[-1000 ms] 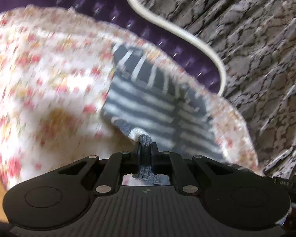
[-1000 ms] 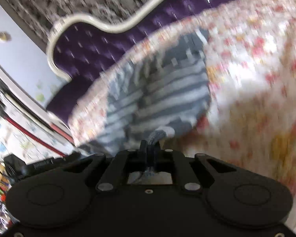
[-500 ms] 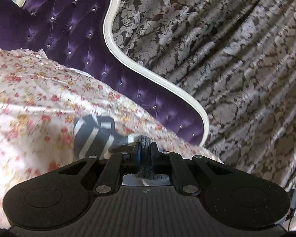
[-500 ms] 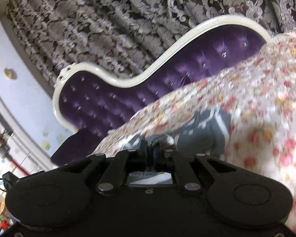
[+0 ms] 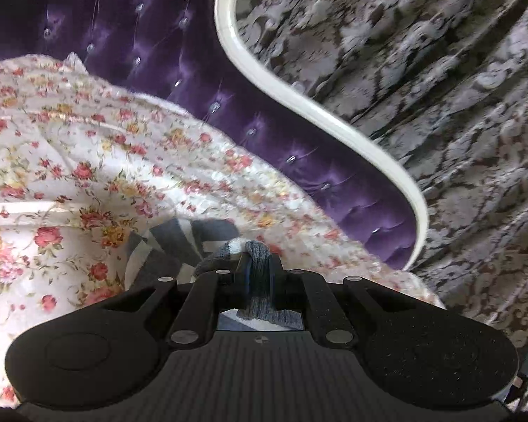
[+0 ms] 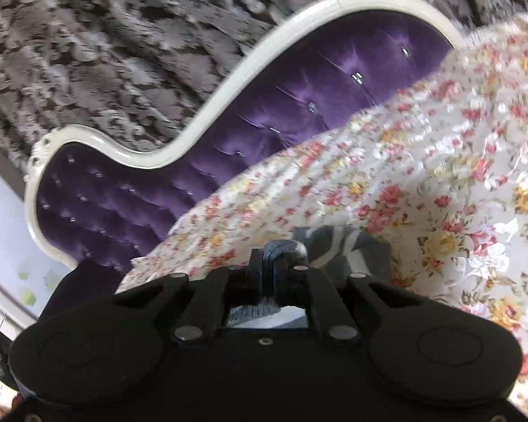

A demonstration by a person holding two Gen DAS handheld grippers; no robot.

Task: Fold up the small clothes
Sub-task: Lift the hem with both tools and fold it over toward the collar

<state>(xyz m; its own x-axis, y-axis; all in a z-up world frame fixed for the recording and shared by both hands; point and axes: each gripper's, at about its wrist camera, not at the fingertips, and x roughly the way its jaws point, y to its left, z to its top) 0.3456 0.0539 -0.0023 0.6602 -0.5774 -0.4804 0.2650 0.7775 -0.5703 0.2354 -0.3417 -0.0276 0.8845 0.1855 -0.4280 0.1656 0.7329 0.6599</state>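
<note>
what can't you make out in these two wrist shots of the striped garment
- Striped garment, left wrist view: most of it lies hidden below the left tongs, so its type and fold state are unclear.
- Same garment, right wrist view: only a small patch shows past the right tongs.
- Patterned curtain: smeared by motion blur.
- Floral bedspread: cut off by the frame edge, so the garment's resting spot is unseen.

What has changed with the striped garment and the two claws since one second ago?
The striped garment, spread wide before, now shows only a small part past each claw. Both views now show more of the purple headboard. Unchanged: left claw and right claw stay shut on its knit edges.
</note>
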